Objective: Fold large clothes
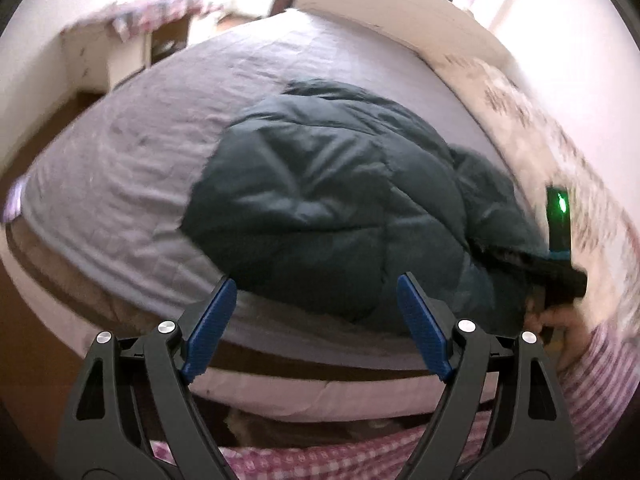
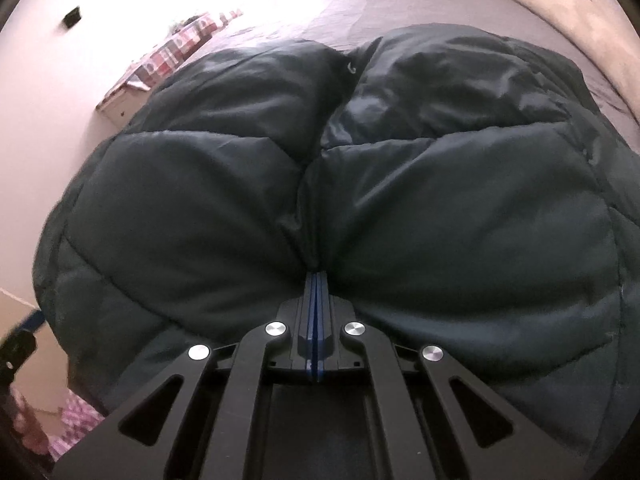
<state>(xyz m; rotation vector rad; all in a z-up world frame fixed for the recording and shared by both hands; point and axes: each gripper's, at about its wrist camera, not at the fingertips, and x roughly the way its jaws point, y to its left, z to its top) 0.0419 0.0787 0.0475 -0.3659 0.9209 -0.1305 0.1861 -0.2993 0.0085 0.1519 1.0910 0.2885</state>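
A dark teal puffer jacket (image 1: 328,200) lies spread on a bed with a grey-lilac sheet (image 1: 140,140). My left gripper (image 1: 316,280) hangs open over the jacket's near hem at the bed's front edge, and nothing sits between its blue pads (image 1: 208,328). In the right wrist view the jacket (image 2: 440,200) fills the picture. My right gripper (image 2: 317,276) is shut, and the fabric's creases gather into its tips. The left wrist view shows the right gripper's black body (image 1: 560,276) and a hand at the jacket's right edge.
A cream headboard (image 1: 400,0) runs along the far side of the bed. A floral cover (image 1: 540,120) lies to the right. A small cabinet (image 1: 120,52) topped with checked cloth stands at far left. Brown floor (image 1: 24,320) borders the bed. A pink checked sleeve (image 1: 592,380) is near.
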